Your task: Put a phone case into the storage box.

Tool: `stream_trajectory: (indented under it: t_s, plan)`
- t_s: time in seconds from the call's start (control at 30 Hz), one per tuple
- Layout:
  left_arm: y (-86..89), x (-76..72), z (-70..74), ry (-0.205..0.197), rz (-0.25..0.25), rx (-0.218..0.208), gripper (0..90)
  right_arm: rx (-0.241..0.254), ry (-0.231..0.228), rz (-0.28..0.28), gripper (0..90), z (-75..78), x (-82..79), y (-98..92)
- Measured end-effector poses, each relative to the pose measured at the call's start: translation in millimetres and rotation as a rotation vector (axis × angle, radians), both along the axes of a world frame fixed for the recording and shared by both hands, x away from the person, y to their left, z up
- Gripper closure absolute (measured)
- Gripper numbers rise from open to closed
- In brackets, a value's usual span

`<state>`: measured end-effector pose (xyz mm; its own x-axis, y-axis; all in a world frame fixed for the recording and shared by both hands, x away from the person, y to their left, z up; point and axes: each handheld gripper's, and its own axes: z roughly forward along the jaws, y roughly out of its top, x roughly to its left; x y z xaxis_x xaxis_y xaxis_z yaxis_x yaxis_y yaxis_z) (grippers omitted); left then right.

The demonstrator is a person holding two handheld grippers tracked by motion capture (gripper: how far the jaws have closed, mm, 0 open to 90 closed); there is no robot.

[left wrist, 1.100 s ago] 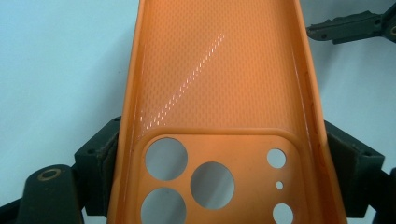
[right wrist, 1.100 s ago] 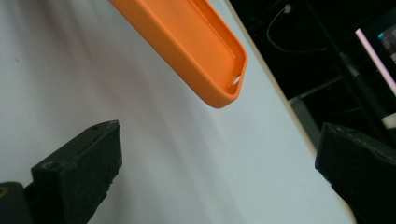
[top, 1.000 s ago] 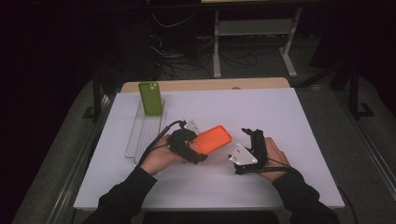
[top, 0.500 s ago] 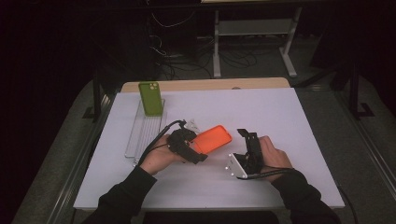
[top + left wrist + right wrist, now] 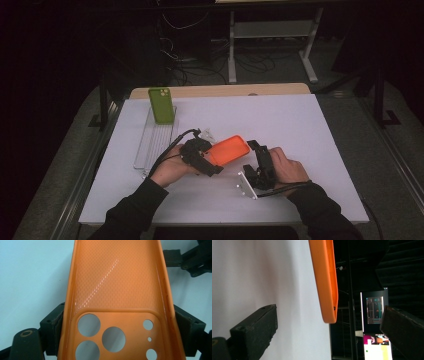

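Between the left gripper's (image 5: 212,162) closed jaws, an orange case (image 5: 229,149) is pinched; the right gripper (image 5: 251,148) is spread just beside its end.

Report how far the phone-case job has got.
Done: the left gripper is shut on the orange phone case at its camera-cutout end, and the case is empty, inner side showing. In hand: the right gripper sits beside the case's far end with its jaws open, gripping nothing. Left, probably: the green phone stands on the clear rack, not yet picked up or fitted.
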<state>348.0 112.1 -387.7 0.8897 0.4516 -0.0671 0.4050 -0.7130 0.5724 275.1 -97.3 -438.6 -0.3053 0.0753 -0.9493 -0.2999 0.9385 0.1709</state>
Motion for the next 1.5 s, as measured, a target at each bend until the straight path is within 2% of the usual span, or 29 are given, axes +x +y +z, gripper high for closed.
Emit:
stream_trajectory:
  t_s: [0.03, 0.07, 0.1, 0.17, 0.2, 0.23, 0.27, 0.33, 0.37, 0.43, 0.47, 0.5, 0.57, 0.6, 0.63, 0.67, 0.8, 0.87, 0.9, 1.0, 1.03, 1.1, 1.13, 1.17, 1.23, 1.27, 1.37, 1.43, 1.5]
  plan:
    - [-2.0, -1.7, -1.0, 0.004, 0.021, -0.026, 15.7, -0.006, -0.006, 0.001, 3.0, -0.3, -0.6, 0.4]
    - [-2.3, -1.8, -0.8, 0.002, 0.016, -0.024, 15.8, -0.011, -0.013, 0.009, 3.4, -0.8, -0.4, 1.1]
    - [-1.0, -0.4, 0.8, -0.001, -0.013, 0.006, 15.8, -0.014, -0.018, 0.010, 3.7, -1.7, -0.4, 1.9]
    - [-3.7, -2.5, -0.6, 0.000, 0.008, -0.023, 15.7, -0.024, -0.032, 0.012, 5.0, -2.5, -0.7, 3.6]
    - [-3.1, -1.7, 0.3, -0.002, -0.011, -0.003, 15.8, 0.009, -0.048, 0.013, 5.6, -4.0, -0.8, 5.2]
    - [-3.8, -2.1, 0.0, 0.000, -0.010, -0.007, 15.7, 0.001, -0.055, 0.019, 6.9, -3.8, -0.9, 6.2]
    - [-5.5, -3.5, -1.1, 0.007, 0.007, -0.028, 15.8, 0.003, -0.051, 0.020, 8.9, -4.2, -1.3, 7.1]
    - [-4.6, -2.3, 0.2, -0.004, -0.026, 0.002, 15.8, -0.012, -0.064, 0.021, 12.4, -5.7, -1.4, 9.2]
    - [-6.9, -4.6, -1.2, 0.005, 0.003, -0.029, 15.7, -0.016, -0.073, 0.024, 13.0, -6.3, -1.2, 10.3]
    - [-6.2, -3.5, 0.1, -0.004, -0.023, -0.002, 15.8, -0.031, -0.063, 0.019, 16.2, -6.4, -1.3, 12.3]
    - [-5.9, -3.3, 0.5, -0.008, -0.033, 0.007, 15.8, -0.030, -0.064, 0.015, 19.4, -7.2, -1.5, 13.1]
    - [-7.3, -4.5, -0.7, -0.007, -0.016, -0.013, 15.7, -0.033, -0.065, 0.011, 22.0, -7.7, -1.7, 14.0]
    - [-8.2, -5.0, -1.0, -0.007, -0.008, -0.021, 15.8, -0.046, -0.083, 0.009, 30.0, -8.2, -2.6, 15.1]
    - [-7.0, -3.9, 0.1, -0.009, -0.025, -0.002, 15.7, -0.048, -0.080, 0.005, 33.3, -8.6, -3.0, 15.7]
    - [-6.9, -3.9, 0.2, -0.009, -0.026, -0.002, 15.8, -0.052, -0.078, 0.006, 35.9, -8.7, -3.3, 16.3]
    - [-8.1, -5.1, -0.9, -0.007, -0.007, -0.023, 15.7, -0.057, -0.080, 0.007, 38.7, -8.8, -3.7, 16.9]
    - [-8.3, -5.4, -1.1, -0.006, -0.008, -0.018, 15.7, -0.068, -0.060, 0.015, 50.0, -9.3, -6.2, 19.4]
    - [-8.6, -5.6, -0.8, -0.004, -0.009, -0.011, 15.7, -0.074, -0.059, 0.022, 55.1, -9.4, -7.2, 20.8]
    - [-7.3, -4.2, 0.4, -0.008, -0.036, 0.018, 15.7, -0.072, -0.047, 0.023, 58.0, -9.4, -7.6, 21.7]
    - [-8.1, -4.7, -0.9, -0.007, -0.034, 0.012, 15.7, -0.068, -0.041, 0.033, 66.3, -9.6, -9.2, 23.8]
    - [-9.8, -6.3, -2.5, -0.001, -0.009, -0.018, 15.7, -0.065, -0.043, 0.035, 68.6, -9.4, -9.6, 24.2]
    - [-9.7, -6.4, -2.1, -0.002, -0.013, -0.017, 15.7, -0.063, -0.038, 0.030, 73.2, -9.4, -10.1, 24.5]
    - [-9.7, -6.2, -1.9, -0.004, -0.018, -0.014, 15.7, -0.065, -0.039, 0.030, 74.7, -9.5, -10.1, 24.5]
    - [-7.9, -4.4, -0.4, -0.007, -0.050, 0.023, 15.6, -0.068, -0.039, 0.027, 76.5, -9.6, -10.2, 24.6]
    - [-8.7, -4.8, -1.1, -0.005, -0.042, 0.014, 15.6, -0.074, -0.040, 0.027, 77.4, -9.4, -10.3, 24.5]
    - [-10.5, -6.5, -2.8, -0.003, -0.015, -0.017, 15.5, -0.077, -0.040, 0.025, 77.5, -9.5, -10.4, 24.5]
    - [-9.3, -5.5, -2.4, 0.003, -0.027, -0.010, 15.2, -0.083, -0.047, 0.022, 78.0, -9.5, -10.7, 24.7]
    - [-7.8, -5.7, -1.3, -0.018, -0.034, -0.019, 14.6, -0.077, -0.055, 0.019, 78.1, -9.3, -10.8, 24.5]
    - [-6.3, -6.0, 0.2, -0.041, -0.022, -0.046, 12.2, -0.072, -0.056, 0.019, 78.2, -8.1, -10.3, 24.1]
